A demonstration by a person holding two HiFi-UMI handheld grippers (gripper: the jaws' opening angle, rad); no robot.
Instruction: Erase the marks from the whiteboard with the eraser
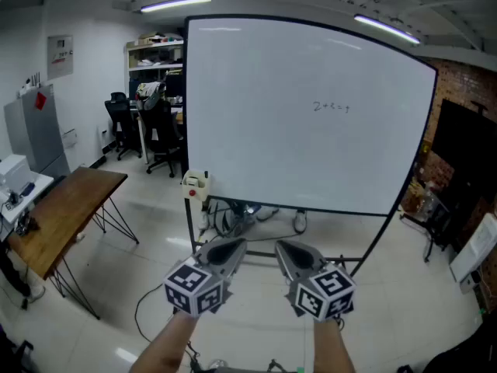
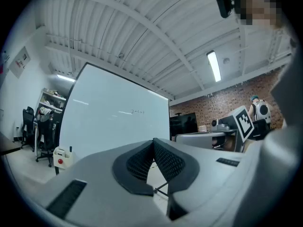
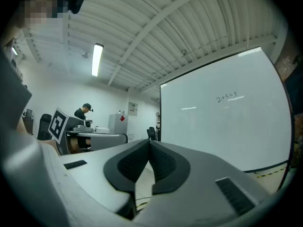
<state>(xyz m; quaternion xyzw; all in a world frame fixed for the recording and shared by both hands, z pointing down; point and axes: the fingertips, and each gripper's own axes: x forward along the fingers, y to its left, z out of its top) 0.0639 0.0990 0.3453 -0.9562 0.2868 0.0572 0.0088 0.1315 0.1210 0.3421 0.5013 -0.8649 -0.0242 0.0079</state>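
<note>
My left gripper [image 2: 153, 142] has its jaws pressed together with nothing between them, and my right gripper [image 3: 149, 143] is closed the same way, also empty. I hold the 2 side by side, low in front of the whiteboard [image 1: 295, 138] and well apart from it. The marks [image 1: 331, 107], 1 short line of writing, sit high on the board's right half. A small cream box [image 1: 196, 185] hangs on the board's left post; I cannot tell whether it holds the eraser. A wooden table [image 1: 66, 208] stands at my left
</note>
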